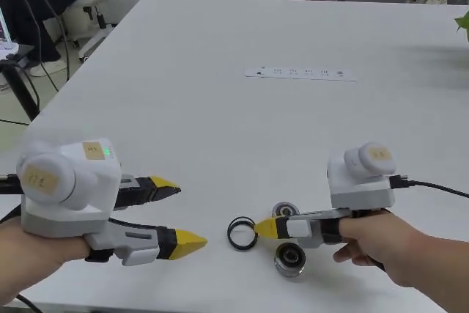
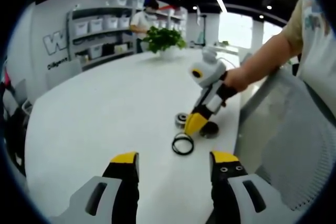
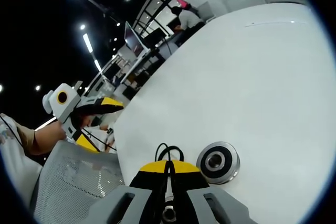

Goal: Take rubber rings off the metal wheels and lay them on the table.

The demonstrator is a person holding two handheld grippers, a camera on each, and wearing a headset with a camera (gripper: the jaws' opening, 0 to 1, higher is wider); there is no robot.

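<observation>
**Inspector:** State of the right tool (image 1: 265, 229)?

**Examiner:** Jaws pressed together, pinching one edge of a black rubber ring (image 1: 240, 232). The right gripper view shows its loop poking out between the tips. The rest of the ring appears to rest on the white counter (image 1: 220, 108), just beside two metal wheels: the far wheel (image 1: 284, 210) and the near wheel (image 1: 289, 258).

**Inspector:** And the left tool (image 1: 179, 212)?

**Examiner:** Jaws spread, holding nothing, apart from the ring and low over the counter's near side.

**Inspector:** Hazards from here?

**Examiner:** In my judgement, this ring is off and only needs releasing. If the jaws part while the tool is lifted, the ring could bounce or roll towards the nearby counter edge. Rubber may cling to a jaw and be dragged along. A careless pull-back could knock the near wheel. Whether either wheel carries another ring, I cannot tell.
</observation>
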